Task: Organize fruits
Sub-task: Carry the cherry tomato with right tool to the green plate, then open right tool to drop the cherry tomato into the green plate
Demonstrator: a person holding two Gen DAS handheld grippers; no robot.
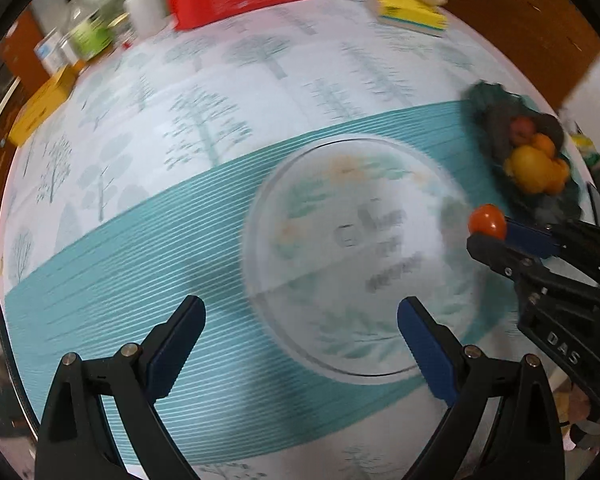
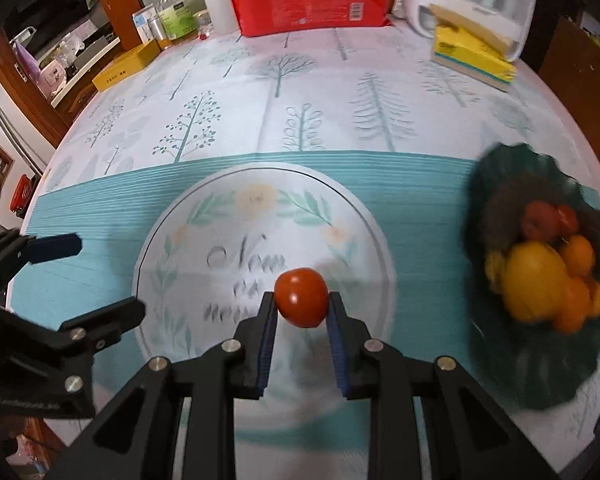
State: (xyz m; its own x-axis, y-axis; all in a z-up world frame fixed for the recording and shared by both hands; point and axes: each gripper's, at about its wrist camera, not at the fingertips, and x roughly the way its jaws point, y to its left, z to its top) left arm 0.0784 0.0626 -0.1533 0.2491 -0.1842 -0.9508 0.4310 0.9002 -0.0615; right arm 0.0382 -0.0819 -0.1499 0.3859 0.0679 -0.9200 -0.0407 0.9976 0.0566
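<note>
Right gripper [image 2: 302,304] is clamped on the tomato [image 2: 302,297], held above the plate [image 2: 172,220]. Lower it near plate centre before releasing. Fruit bowl [image 2: 496,184] sits at 3 o'clock. Left gripper [image 1: 300,320] fingers are apart, empty.

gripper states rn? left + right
Left gripper: open, holding nothing, above the round plate.
Right gripper: shut on the tomato.
</note>
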